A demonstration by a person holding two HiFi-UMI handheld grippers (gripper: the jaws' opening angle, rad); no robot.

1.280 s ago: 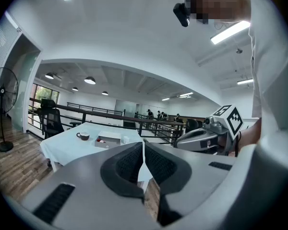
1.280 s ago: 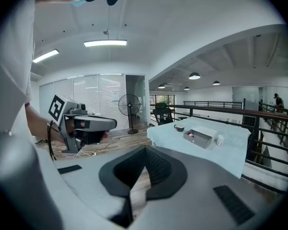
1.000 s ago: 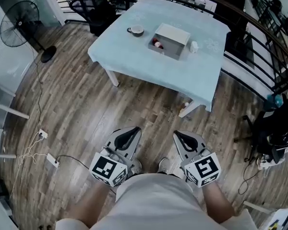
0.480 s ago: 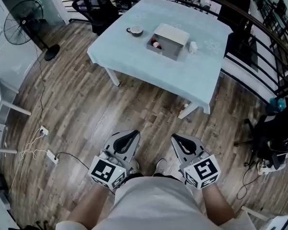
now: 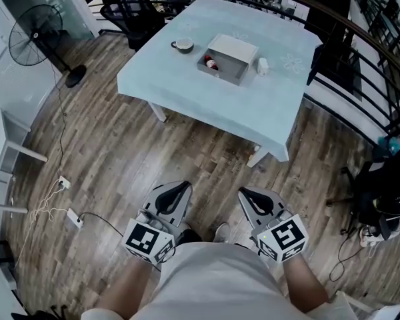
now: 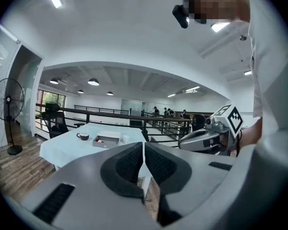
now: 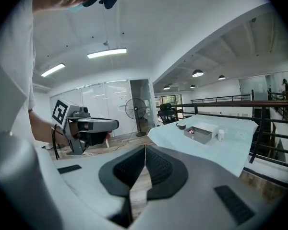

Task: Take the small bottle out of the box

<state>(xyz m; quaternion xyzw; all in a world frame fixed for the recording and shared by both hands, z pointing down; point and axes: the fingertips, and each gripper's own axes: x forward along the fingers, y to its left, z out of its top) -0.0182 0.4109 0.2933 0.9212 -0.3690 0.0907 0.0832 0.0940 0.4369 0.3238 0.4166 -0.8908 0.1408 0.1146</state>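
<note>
A grey open box (image 5: pixel 226 59) lies on the table with the pale blue cloth (image 5: pixel 207 92), far ahead of me. Something small and red and white (image 5: pixel 211 63) shows inside its left end; I cannot make out what it is. A small white bottle-like item (image 5: pixel 262 66) stands just right of the box. The box also shows in the left gripper view (image 6: pixel 107 140) and in the right gripper view (image 7: pixel 202 132). My left gripper (image 5: pixel 184 186) and right gripper (image 5: pixel 245 192) are held low near my waist, both shut and empty, well short of the table.
A dark cup on a saucer (image 5: pixel 183 45) sits left of the box. A standing fan (image 5: pixel 33 42) is at the left, a black office chair (image 5: pixel 130 9) behind the table. A black railing (image 5: pixel 360 52) runs along the right. Cables and a power strip (image 5: pixel 71 220) lie on the wood floor.
The table has shifted slightly down and left in the head view, so I have come a little closer. Both grippers stay shut near my waist.
</note>
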